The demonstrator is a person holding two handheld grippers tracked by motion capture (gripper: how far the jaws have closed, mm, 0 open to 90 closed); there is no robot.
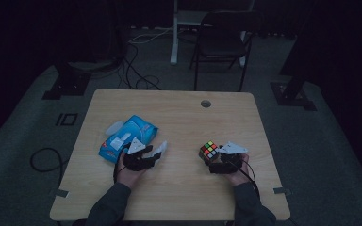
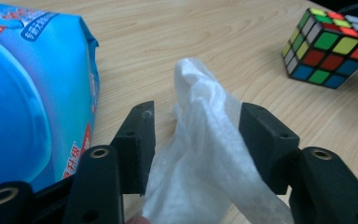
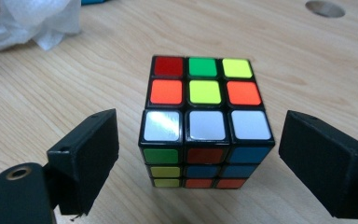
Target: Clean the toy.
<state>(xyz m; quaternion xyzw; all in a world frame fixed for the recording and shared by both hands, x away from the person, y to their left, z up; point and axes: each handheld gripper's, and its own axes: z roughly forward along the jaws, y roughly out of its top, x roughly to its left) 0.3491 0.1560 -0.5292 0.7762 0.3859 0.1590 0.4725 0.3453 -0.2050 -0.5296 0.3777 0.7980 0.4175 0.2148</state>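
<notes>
Blue wipes pack (image 1: 128, 136) beside left claw (image 2: 196, 135).

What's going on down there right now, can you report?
Left hand-held gripper open, white wipe loose between its jaws. Right hand-held gripper open, astride puzzle cube, not touching. Blue wipe pack beside left; nothing blocking.

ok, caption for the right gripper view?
Right gripper open around a scrambled cube standing on the wooden table.

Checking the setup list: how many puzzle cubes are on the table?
1. The puzzle cube stands on the table at its right, between the right gripper fingers, untouched.
</notes>
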